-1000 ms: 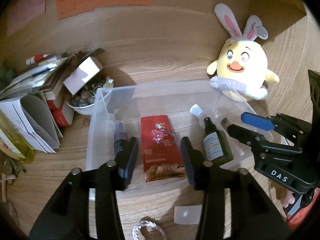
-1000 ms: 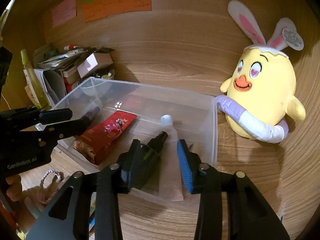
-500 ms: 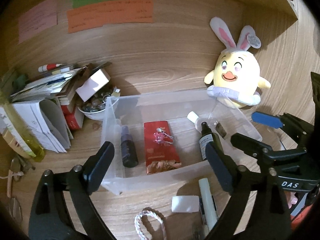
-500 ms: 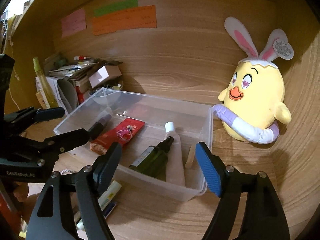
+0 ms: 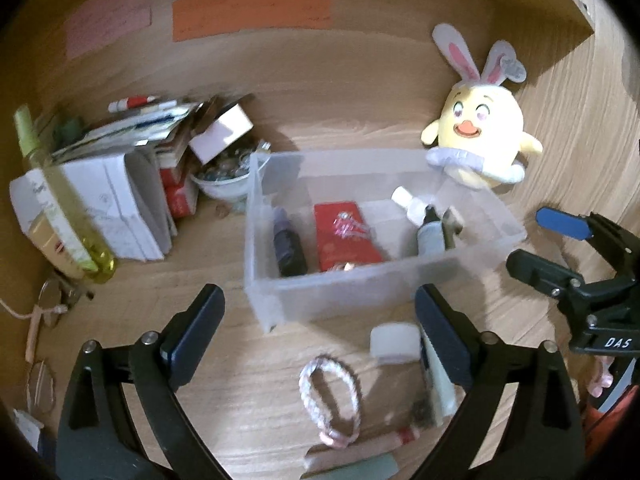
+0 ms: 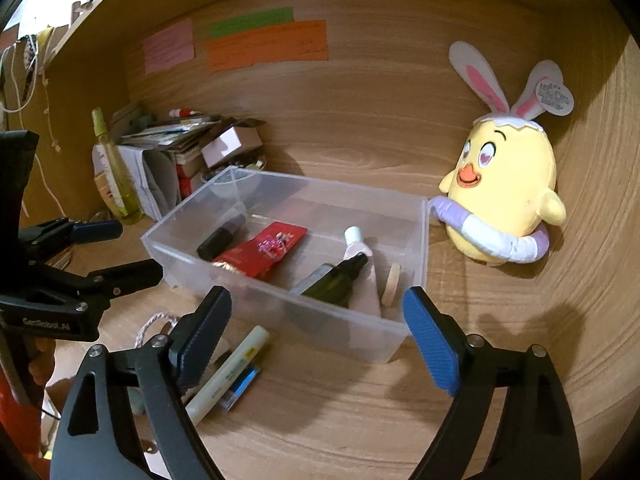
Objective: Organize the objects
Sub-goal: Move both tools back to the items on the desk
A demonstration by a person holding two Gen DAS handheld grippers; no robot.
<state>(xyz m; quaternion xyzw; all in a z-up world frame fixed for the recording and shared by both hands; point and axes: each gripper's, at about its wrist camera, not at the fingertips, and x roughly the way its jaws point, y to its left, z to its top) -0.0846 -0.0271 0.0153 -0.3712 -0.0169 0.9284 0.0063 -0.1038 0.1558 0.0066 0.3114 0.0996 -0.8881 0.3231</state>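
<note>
Five items are seen lying in the clear plastic bin point(image 6: 414, 248) on the wooden desk point(image 6: 360, 420): a red packet point(image 6: 260, 254), a dark green spray bottle point(image 6: 336, 276), a white-capped tube point(image 6: 356, 248), a small dark bottle point(image 6: 220, 236) and a wooden disc point(image 6: 391, 284) propped by the right wall. A yellow bunny-eared plush point(image 6: 504, 196) is set just beside the bin's far right corner.

Both grippers are held back from the bin's near wall. The left gripper point(image 5: 320, 344) and the right gripper point(image 6: 316, 336) have just been opening, and nothing is caught between the jaws of either; both stand wide apart.

A release step is judged finished, with loose things left on the desk in front: a pale marker point(image 6: 228, 372), a white eraser-like block point(image 5: 394, 342) and a braided bracelet point(image 5: 330, 396). Next, one of these would be chosen, straddled by open jaws and closed upon for transfer into the bin.
</note>
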